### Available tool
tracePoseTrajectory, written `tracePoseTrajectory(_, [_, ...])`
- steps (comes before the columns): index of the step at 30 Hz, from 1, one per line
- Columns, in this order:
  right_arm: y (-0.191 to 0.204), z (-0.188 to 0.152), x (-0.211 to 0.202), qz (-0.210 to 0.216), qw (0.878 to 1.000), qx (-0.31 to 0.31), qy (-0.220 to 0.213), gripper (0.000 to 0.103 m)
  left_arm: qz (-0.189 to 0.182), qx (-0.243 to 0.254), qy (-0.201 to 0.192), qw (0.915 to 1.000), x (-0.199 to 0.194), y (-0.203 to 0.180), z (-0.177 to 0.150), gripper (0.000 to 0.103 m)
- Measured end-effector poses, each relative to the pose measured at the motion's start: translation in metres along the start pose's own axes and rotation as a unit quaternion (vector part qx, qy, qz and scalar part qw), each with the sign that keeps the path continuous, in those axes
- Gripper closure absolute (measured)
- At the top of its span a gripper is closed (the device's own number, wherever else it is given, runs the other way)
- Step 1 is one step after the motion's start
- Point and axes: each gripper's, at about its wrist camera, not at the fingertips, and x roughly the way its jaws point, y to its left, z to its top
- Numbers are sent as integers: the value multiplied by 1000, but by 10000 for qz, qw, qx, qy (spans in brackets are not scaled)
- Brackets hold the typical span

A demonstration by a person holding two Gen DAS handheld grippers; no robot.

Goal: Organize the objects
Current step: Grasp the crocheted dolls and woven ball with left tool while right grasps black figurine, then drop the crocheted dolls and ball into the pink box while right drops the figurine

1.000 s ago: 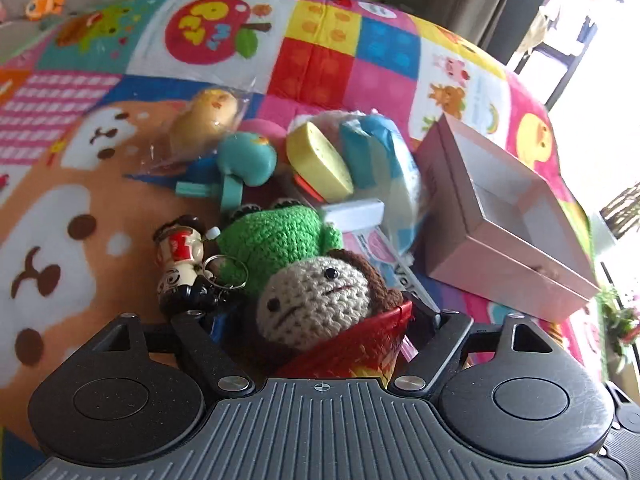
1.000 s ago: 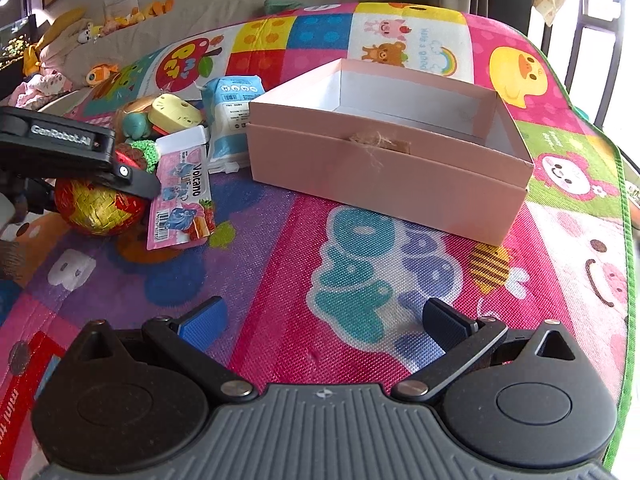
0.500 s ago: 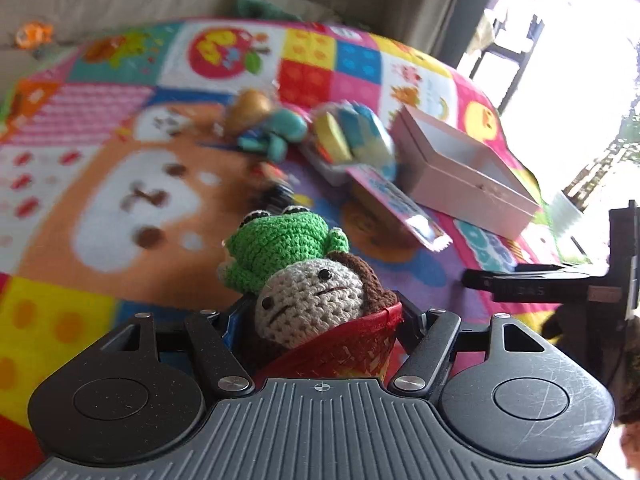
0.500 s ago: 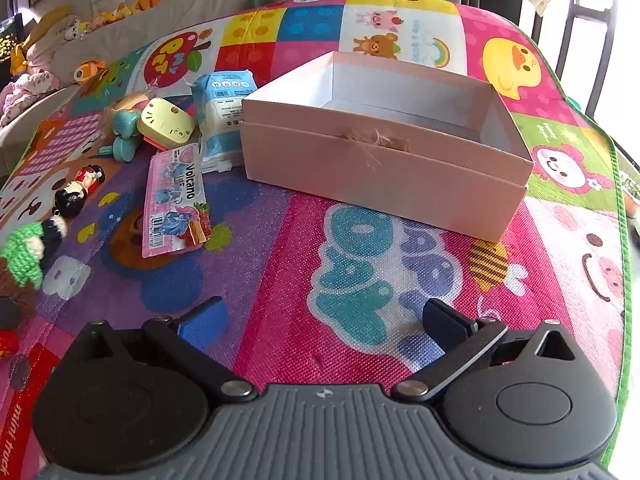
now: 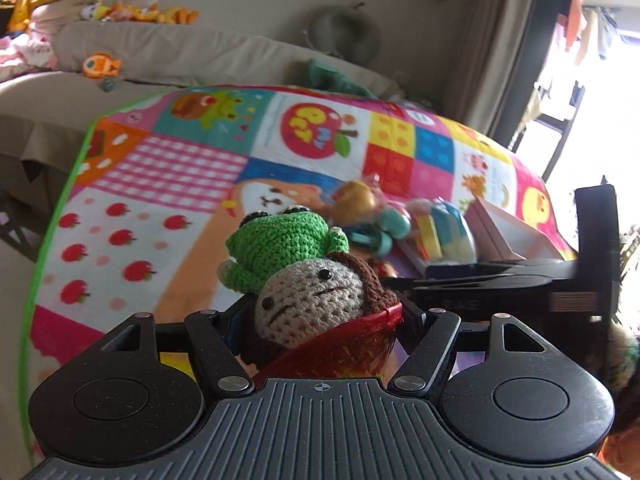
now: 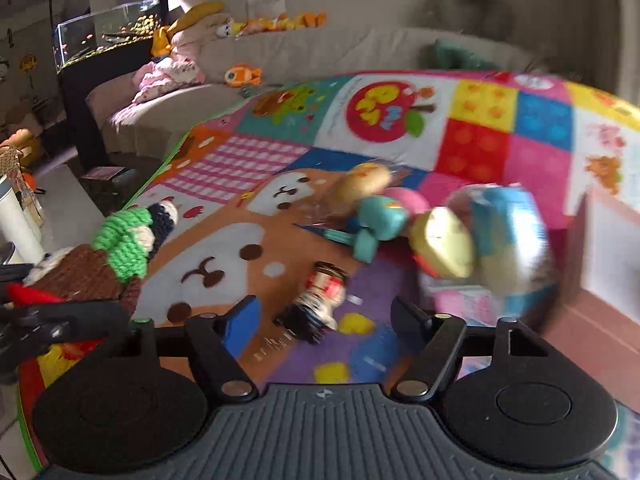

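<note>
A bright patchwork play mat [image 5: 168, 184] lies before a beige sofa [image 6: 320, 56] and a fish tank [image 6: 104, 28], where the left gripper [image 5: 320, 316] clamps a crochet doll [image 5: 308, 300] above it and the right gripper [image 6: 324, 316], fingers apart, hovers over a small figurine [image 6: 320, 296].

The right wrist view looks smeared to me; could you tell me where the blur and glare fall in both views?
Right wrist view: motion blur smears the tissue pack and pink box; its own claw stays sharp. Left wrist view: crochet doll crisp, window at right blown out white.
</note>
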Motion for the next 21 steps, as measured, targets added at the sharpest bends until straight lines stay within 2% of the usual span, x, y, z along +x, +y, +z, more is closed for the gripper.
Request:
tracePoseTrajectory(1, [4, 3, 11, -7, 9999, 1, 130, 33, -10, -22, -38, 10000, -3, 2, 0, 28])
tracePoseTrajectory(2, [6, 5, 19, -55, 9997, -6, 241, 40, -32, -21, -61, 10000, -6, 2, 0, 28])
tracePoseTrajectory(3, [7, 3, 25, -97, 9993, 2, 360, 54, -63, -1, -72, 10000, -8, 2, 0, 28])
tracePoseTrajectory(6, [2, -4, 16, -31, 9986, 57, 518, 70, -105, 66, -32, 9999, -11, -3, -2, 28])
tracePoseTrajectory(9, [-5, -15, -20, 77, 9990, 15, 442, 72, -217, 157, -32, 9996, -16, -13, -3, 28])
tracePoseTrajectory(14, [-27, -51, -104, 118, 9997, -69, 202, 72, -628, 530, 97, 9966, -25, -46, -11, 28])
tracePoseTrajectory(17, [-51, -79, -143, -118, 9996, 162, 211, 72, -883, 791, 286, 9925, -21, -73, -19, 28])
tracePoseTrajectory(21, [-86, -111, -173, -622, 9953, 682, 282, 72, -1273, 1152, 588, 9834, -12, -112, -31, 28])
